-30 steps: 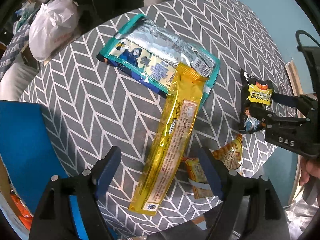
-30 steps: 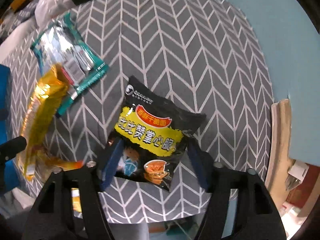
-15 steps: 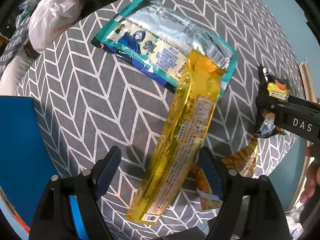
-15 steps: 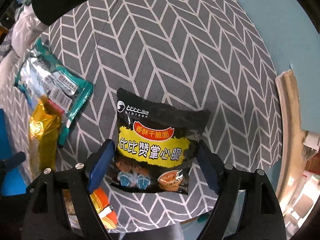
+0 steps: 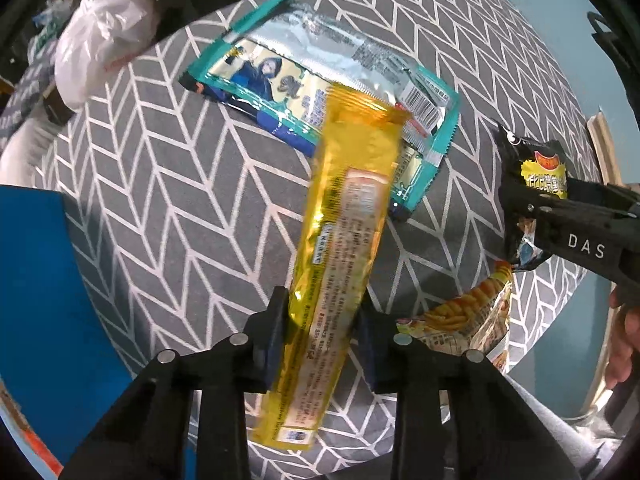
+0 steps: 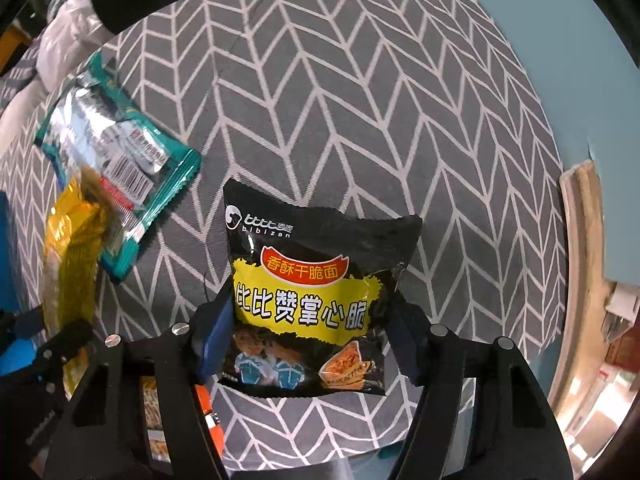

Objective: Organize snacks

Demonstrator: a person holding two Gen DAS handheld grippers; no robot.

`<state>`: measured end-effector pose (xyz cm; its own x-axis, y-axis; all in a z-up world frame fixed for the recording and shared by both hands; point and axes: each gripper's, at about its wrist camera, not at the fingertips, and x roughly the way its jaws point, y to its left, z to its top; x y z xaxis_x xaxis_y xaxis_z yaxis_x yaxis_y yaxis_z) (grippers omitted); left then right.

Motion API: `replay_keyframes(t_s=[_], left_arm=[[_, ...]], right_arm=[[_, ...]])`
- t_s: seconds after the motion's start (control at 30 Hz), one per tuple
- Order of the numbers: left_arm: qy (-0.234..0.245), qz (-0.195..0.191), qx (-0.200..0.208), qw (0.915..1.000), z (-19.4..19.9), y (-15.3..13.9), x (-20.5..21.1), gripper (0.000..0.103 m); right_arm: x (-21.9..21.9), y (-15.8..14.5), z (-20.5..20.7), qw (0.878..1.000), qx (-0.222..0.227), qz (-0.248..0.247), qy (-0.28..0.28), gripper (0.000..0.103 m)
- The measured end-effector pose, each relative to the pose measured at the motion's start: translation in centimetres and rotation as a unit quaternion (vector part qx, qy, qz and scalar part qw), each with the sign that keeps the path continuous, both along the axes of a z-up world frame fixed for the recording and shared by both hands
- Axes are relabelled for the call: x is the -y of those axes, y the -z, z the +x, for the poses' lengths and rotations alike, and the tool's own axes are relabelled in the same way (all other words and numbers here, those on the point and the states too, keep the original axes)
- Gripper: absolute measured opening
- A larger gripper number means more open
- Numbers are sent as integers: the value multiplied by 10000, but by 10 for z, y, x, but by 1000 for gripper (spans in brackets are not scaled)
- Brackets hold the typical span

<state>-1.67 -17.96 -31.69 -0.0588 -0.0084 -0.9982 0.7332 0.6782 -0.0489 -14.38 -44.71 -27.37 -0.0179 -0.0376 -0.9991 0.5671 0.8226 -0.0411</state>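
I keep the left hand-held gripper (image 5: 322, 322) clamped on the yellow pack (image 5: 340, 220), the right hand-held gripper (image 6: 306, 338) on the black pack (image 6: 308, 308); lift each clear toward 12 o'clock of the tabletop (image 6: 360, 100).

The yellow pack (image 5: 340, 240) covers the teal pack's (image 5: 280, 80) five-o'clock corner; the fries bag (image 5: 468, 320) sits half hidden behind the left gripper's (image 5: 322, 336) finger.

Our left gripper (image 5: 322, 332) pinches the long yellow packet (image 5: 344, 236) between its fingers; ahead, its far end overlaps the teal packet (image 5: 320, 84). To our right, the right gripper (image 5: 520, 216) grips a black bag (image 5: 540, 164).
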Motion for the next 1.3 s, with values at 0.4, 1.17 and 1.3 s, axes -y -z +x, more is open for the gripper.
replay_keyframes(t_s=[0.4,1.17,1.3], left_arm=[[-213,-70,367,9991,4,-41,-32,29],[-1192,-696,855,9867,17,-161,-79,29],[-1278,-776,1016,9835,17,-178,-88,29]], right_arm=[[-41,-69,5,9933,328,-500,-990,67],[-82,-184,26,9694,1175,-599,-2073,67],[-95,-198,31,9634,1293,-580,-2277,67]])
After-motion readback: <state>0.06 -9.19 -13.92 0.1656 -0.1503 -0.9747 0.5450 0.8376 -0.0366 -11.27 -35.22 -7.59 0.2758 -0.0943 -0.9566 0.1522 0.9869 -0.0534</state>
